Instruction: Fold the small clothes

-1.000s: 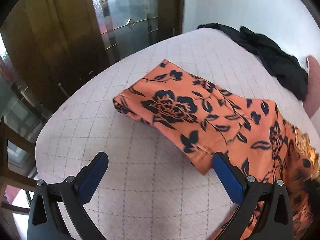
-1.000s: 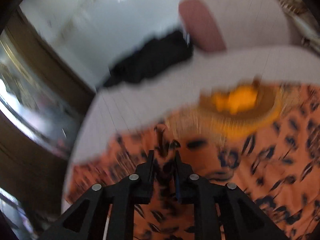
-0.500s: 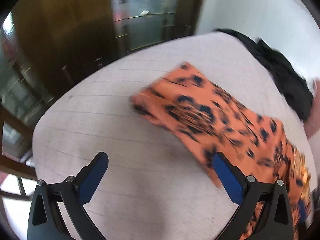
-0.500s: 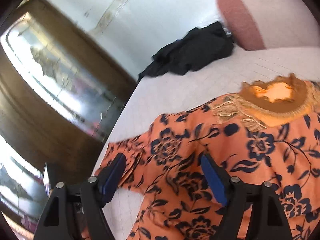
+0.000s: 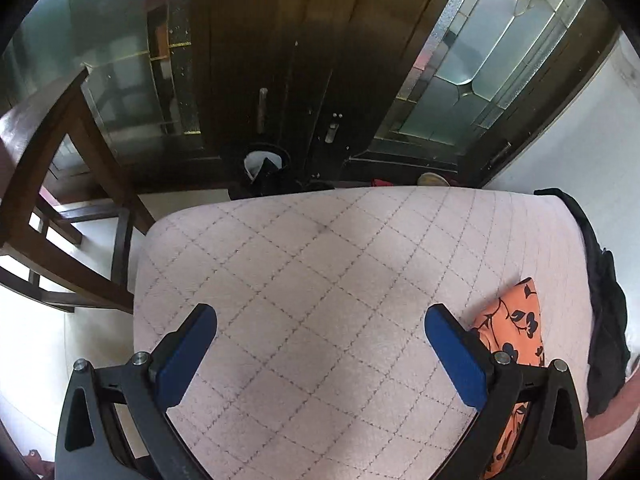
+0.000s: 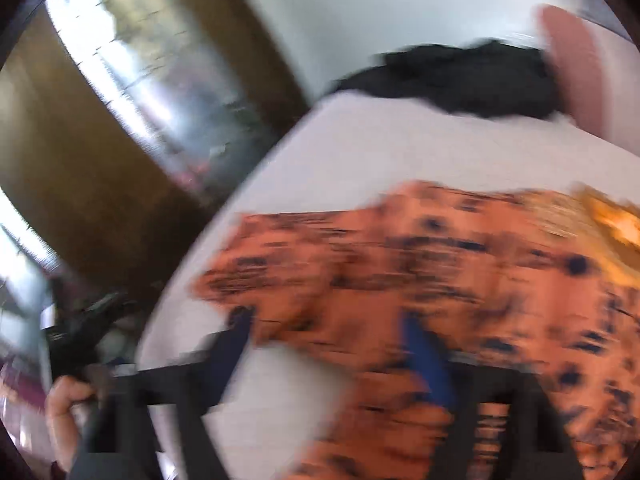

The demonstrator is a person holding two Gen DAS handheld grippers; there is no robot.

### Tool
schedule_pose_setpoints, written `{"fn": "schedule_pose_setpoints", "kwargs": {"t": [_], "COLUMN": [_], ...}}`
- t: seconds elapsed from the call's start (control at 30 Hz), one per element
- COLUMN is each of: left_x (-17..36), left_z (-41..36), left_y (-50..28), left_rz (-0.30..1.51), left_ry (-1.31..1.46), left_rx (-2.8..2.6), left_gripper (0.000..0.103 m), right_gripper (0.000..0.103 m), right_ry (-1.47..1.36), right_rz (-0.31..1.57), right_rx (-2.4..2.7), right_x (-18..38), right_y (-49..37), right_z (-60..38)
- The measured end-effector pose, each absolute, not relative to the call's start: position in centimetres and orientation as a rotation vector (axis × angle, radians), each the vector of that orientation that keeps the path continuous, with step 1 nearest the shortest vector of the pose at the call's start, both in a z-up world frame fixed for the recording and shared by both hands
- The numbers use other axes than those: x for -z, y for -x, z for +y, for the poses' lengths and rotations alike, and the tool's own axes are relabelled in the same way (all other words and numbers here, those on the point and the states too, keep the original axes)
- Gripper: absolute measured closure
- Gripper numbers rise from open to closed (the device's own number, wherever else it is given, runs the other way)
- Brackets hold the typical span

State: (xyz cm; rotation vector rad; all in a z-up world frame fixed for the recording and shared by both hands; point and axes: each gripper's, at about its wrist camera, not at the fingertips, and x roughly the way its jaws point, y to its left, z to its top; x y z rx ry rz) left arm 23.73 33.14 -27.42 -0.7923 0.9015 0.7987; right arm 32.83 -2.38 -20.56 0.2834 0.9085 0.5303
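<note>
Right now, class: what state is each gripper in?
Left gripper: jaws open, holding nothing.
Right gripper: jaws open, just been opening, above the orange garment, holding nothing.

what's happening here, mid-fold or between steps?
Between steps, it looks like. A person holds a gripper in each hand over a bed with a quilted cover. The orange floral garment lies partly folded on it. The right gripper, its jaws just opened, holds nothing and sits above the garment's edge. The left gripper is open over bare cover, the garment off to its right. A black garment lies untouched at the far side.
</note>
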Motion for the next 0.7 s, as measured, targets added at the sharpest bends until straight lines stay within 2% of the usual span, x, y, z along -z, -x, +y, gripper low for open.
{"fn": "schedule_pose_setpoints", "kwargs": {"t": [0.13, 0.3, 0.37, 0.43, 0.47, 0.5, 0.53, 0.57, 0.63, 0.7], "left_x": [27.8, 27.6, 27.4, 27.4, 27.4, 27.4, 27.3, 27.3, 27.2, 27.1], "left_z": [33.8, 33.9, 33.5, 33.0, 32.7, 32.4, 32.2, 32.1, 31.8, 31.6], "left_y": [-24.0, -23.9, -24.1, -24.5, -24.6, -24.8, -24.9, -25.0, -25.2, -25.3], "left_rz": [0.922, 0.910, 0.915, 0.925, 0.929, 0.933, 0.936, 0.940, 0.943, 0.939], "left_ry": [0.809, 0.808, 0.791, 0.781, 0.779, 0.772, 0.765, 0.755, 0.743, 0.737], "left_rx": [-0.769, -0.753, -0.744, -0.727, -0.719, -0.711, -0.706, -0.703, -0.700, -0.702], "left_gripper": [0.000, 0.000, 0.000, 0.000, 0.000, 0.000, 0.000, 0.000, 0.000, 0.000], "right_gripper": [0.017, 0.021, 0.035, 0.038, 0.046, 0.055, 0.076, 0.088, 0.095, 0.096], "right_ry": [-0.314, -0.596, -0.676, -0.705, -0.697, -0.691, -0.698, -0.702, -0.651, -0.621], "right_rz": [1.003, 1.059, 1.123, 1.113, 1.101, 1.111, 1.141, 1.164, 1.139, 1.073], "right_rx": [-0.586, -0.433, -0.390, -0.372, -0.391, -0.423, -0.456, -0.467, -0.440, -0.452], "right_x": [21.5, 25.4, 27.4, 28.0, 27.7, 27.7, 28.0, 28.3, 28.1, 26.6], "right_y": [-33.1, -35.6, -36.9, -37.2, -37.3, -37.5, -37.8, -37.9, -37.7, -36.8], "right_z": [3.1, 1.2, 0.8, 0.9, 1.2, 1.9, 2.6, 3.1, 3.9, 3.8]}}
